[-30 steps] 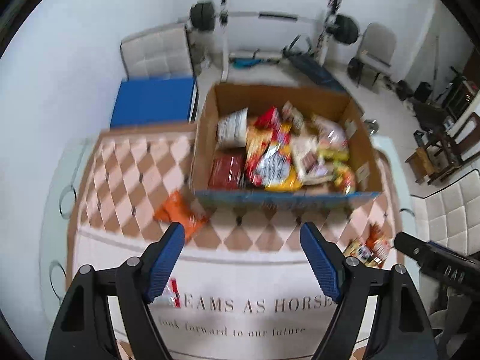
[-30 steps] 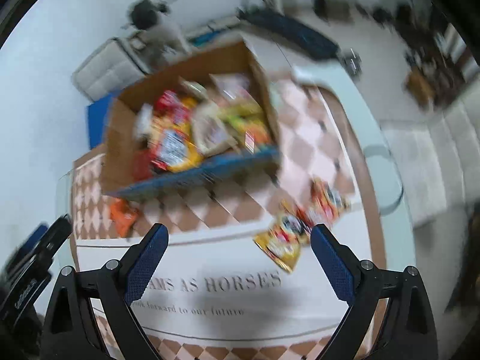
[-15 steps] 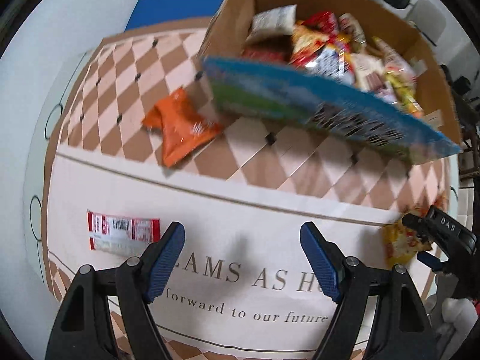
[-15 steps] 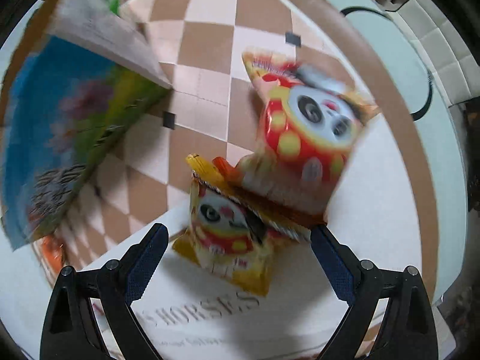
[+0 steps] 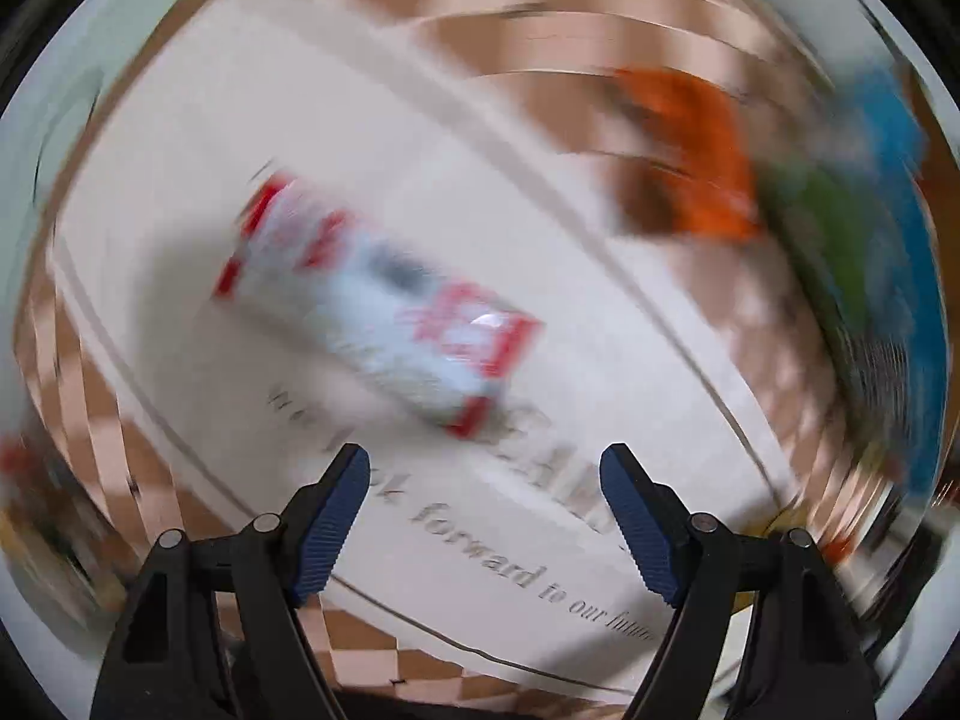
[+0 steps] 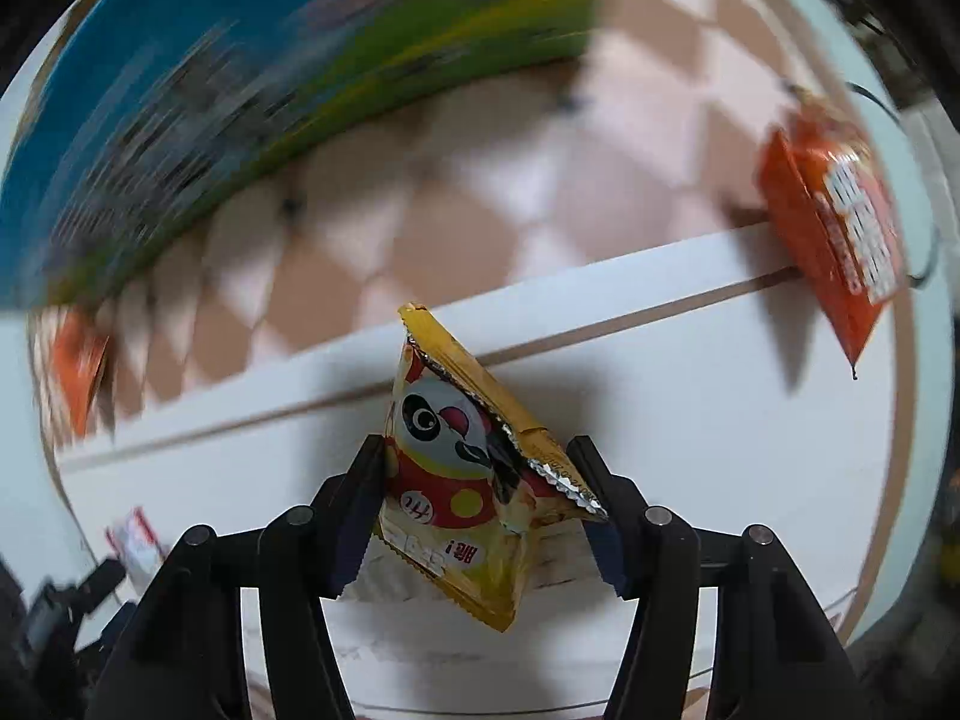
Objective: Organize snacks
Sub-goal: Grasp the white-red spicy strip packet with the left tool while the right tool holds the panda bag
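My right gripper [image 6: 480,468] points down at the table and its jaws are closing. A yellow snack packet with a panda face [image 6: 456,462] stands crumpled between them, and both pads touch its sides. My left gripper [image 5: 483,462] is open with nothing between its fingers. It hangs over a red and white snack packet [image 5: 384,312], which lies flat on the white cloth just beyond the fingertips. The left wrist view is heavily blurred by motion.
The cardboard snack box with a blue and green side [image 6: 180,90] stands behind on the checked tablecloth [image 6: 480,192]. One orange packet [image 6: 840,228] lies at the right near the table edge. Another orange packet [image 5: 696,156] lies close to the box [image 5: 894,180].
Both grippers have dropped toward the table. The left one rolled and moved over the red and white packet. The right one came down around the yellow panda packet and narrowed its jaws onto it.
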